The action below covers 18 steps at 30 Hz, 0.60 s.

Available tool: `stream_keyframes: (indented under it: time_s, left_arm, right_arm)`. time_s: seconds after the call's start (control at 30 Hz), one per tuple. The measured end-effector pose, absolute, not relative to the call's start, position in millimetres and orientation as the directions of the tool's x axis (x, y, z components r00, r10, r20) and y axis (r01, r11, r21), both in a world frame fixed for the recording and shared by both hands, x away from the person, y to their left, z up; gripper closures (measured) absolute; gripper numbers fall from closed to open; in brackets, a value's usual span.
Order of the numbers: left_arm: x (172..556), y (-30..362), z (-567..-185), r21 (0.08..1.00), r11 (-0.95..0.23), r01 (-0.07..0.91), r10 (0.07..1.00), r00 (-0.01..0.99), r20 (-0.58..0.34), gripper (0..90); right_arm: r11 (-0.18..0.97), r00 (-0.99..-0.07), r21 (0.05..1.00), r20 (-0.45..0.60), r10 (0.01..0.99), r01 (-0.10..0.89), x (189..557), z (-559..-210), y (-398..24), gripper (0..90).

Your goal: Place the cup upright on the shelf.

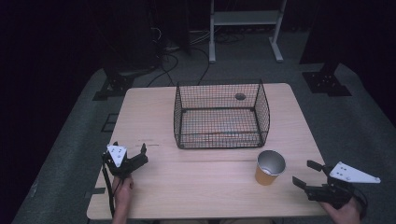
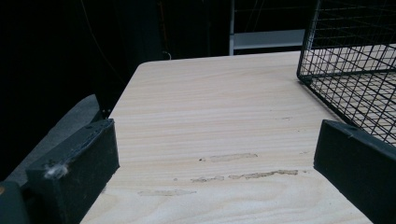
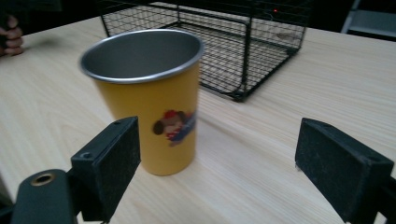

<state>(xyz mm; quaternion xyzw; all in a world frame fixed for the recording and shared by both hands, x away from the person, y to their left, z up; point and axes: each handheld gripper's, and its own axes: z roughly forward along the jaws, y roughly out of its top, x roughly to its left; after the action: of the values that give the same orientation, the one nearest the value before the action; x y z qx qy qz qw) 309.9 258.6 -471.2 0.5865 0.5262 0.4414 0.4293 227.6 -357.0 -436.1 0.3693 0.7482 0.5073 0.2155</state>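
Dim dark room, grey carpet floor (image 1: 70,154), white shelf frame (image 1: 245,18) behind, black stand bases (image 1: 327,84), floor cables (image 1: 173,60)

Right gripper view: the right gripper (image 3: 217,158) has its two black jaws spread wide, nothing between the pads. A yellow cup (image 3: 148,95) with a silver metal interior stands upright on the wooden table (image 3: 327,74) at about 11 o'clock from the jaw gap, just beyond the left jaw; contact cannot be confirmed. A printed cartoon figure, somewhat blurred, marks its side. A black wire basket (image 3: 233,42) sits behind at 12 o'clock. Fingers (image 3: 11,39) show at 10 o'clock.
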Motion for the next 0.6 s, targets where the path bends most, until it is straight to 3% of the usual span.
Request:
stream_keyframes:
  time_s: [0.6]
  left_arm:
    - [309.3,254.6,-471.7,0.964,-0.117,0.239,0.992,0.075,0.102,0.0]
  right_arm:
    - [0.266,-0.725,0.915,0.04,0.687,0.303,226.8,-436.3,-325.7,11.3]
